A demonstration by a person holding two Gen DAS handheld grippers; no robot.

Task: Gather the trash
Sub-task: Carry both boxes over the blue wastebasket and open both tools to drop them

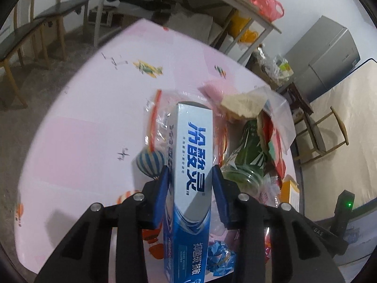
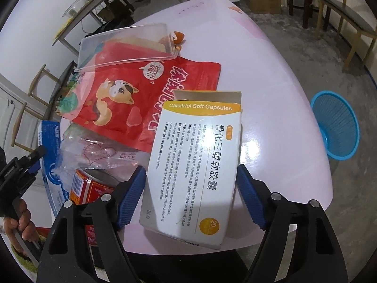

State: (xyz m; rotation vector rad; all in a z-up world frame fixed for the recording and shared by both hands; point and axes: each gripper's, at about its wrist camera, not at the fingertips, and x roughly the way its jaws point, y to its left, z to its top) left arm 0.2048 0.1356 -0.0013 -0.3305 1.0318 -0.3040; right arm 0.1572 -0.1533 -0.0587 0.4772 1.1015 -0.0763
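Trash heaped on pink table (image 2: 271,75): red snack pouch (image 2: 146,94), clear plastic lid (image 2: 124,44) on top of it, green bottle (image 1: 247,155), crumpled blue wrapper (image 1: 219,257). Toothpaste box (image 1: 190,165) between left gripper (image 1: 190,176) pads, clamped on both sides. Capsule box (image 2: 195,172) lies between right gripper (image 2: 190,184) jaws, right pad apart from it, not gripped. Blue basket (image 2: 337,129) on floor beyond table edge.

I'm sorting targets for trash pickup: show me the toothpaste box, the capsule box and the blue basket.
toothpaste box (image 1: 192,165): left wrist view, on its printed top face.
capsule box (image 2: 200,165): right wrist view, on its white printed face.
blue basket (image 2: 335,129): right wrist view, on its ribbed inner wall.
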